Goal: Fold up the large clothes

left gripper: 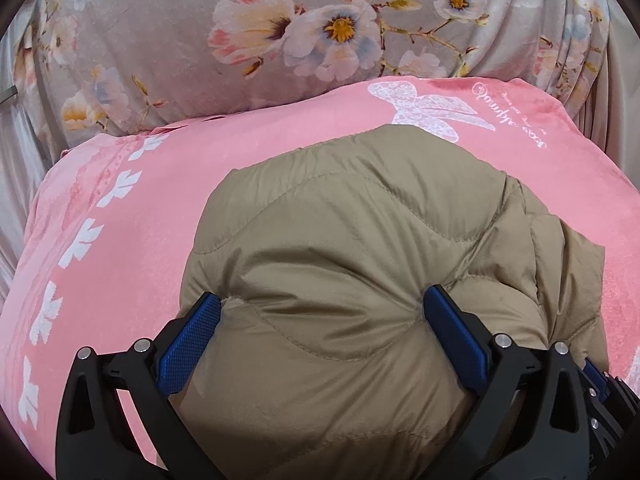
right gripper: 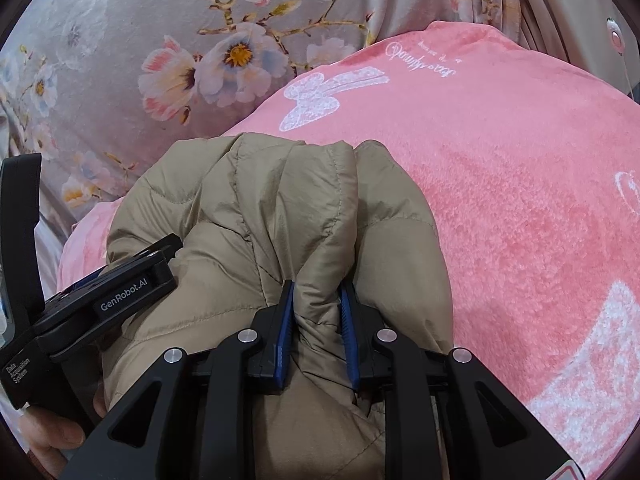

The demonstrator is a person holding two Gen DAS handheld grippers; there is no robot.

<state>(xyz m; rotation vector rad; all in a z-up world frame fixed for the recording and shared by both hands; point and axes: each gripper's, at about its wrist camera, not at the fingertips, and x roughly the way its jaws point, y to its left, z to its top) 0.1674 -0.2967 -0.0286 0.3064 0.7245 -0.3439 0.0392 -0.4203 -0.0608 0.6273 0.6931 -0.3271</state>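
A khaki quilted puffer jacket (left gripper: 360, 240) lies bundled on a pink blanket (left gripper: 120, 240). My left gripper (left gripper: 322, 304) stands with its jaws wide, and the puffy bundle bulges between them. Both blue pads (left gripper: 192, 340) dent the fabric, so the grip is on the jacket. In the right wrist view the jacket (right gripper: 248, 208) is gathered into pleats. My right gripper (right gripper: 316, 292) is shut on a narrow bunched fold of it. The left gripper's black body (right gripper: 100, 300) sits just to the left, with a person's hand (right gripper: 52, 436) under it.
The pink blanket (right gripper: 520, 200) carries white butterfly and leaf prints and extends to the right. Behind it lies grey floral bedding (left gripper: 200, 40). Pleated pale fabric (left gripper: 16, 184) hangs at the left edge.
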